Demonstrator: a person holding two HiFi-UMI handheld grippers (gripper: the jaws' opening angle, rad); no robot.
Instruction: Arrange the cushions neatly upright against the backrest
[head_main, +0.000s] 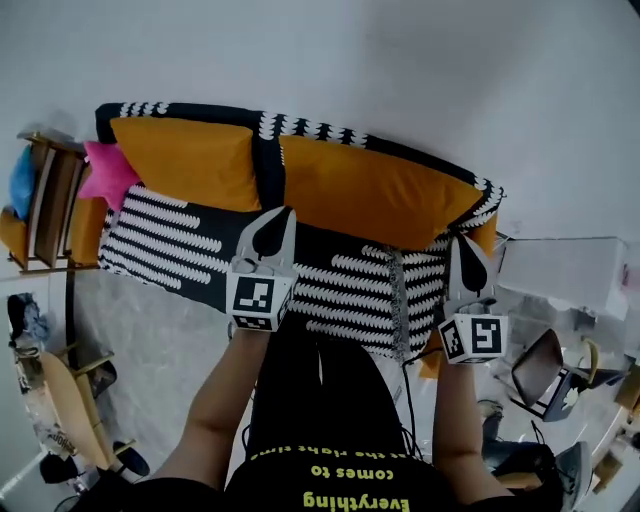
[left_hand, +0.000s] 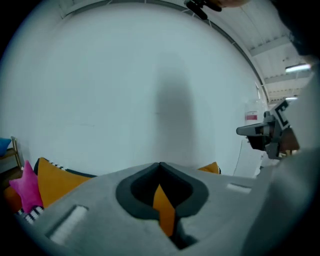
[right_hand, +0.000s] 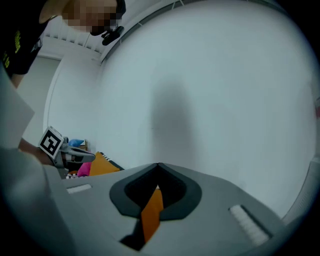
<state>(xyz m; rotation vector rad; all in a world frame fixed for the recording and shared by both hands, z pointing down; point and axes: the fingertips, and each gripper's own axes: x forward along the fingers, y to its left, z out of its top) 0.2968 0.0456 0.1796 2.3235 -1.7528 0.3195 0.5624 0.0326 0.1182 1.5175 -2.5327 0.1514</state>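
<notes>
Two large orange cushions, the left one (head_main: 185, 160) and the right one (head_main: 370, 190), stand upright against the backrest (head_main: 300, 127) of a black-and-white patterned sofa (head_main: 170, 240). A pink cushion (head_main: 105, 172) sits at the sofa's left end. My left gripper (head_main: 272, 225) hovers over the seat's middle, in front of the gap between the orange cushions, shut and holding nothing. My right gripper (head_main: 466, 250) hangs by the sofa's right end, also shut and empty. In the left gripper view the jaws (left_hand: 160, 165) meet, with orange cushion (left_hand: 55, 180) showing behind. The right gripper view shows its jaws (right_hand: 158, 165) meeting too.
A wooden shelf unit (head_main: 50, 200) stands left of the sofa. A white box-like unit (head_main: 570, 270) and a chair (head_main: 545, 375) are at the right. A wooden board (head_main: 65, 410) lies on the floor at lower left. A plain wall rises behind the sofa.
</notes>
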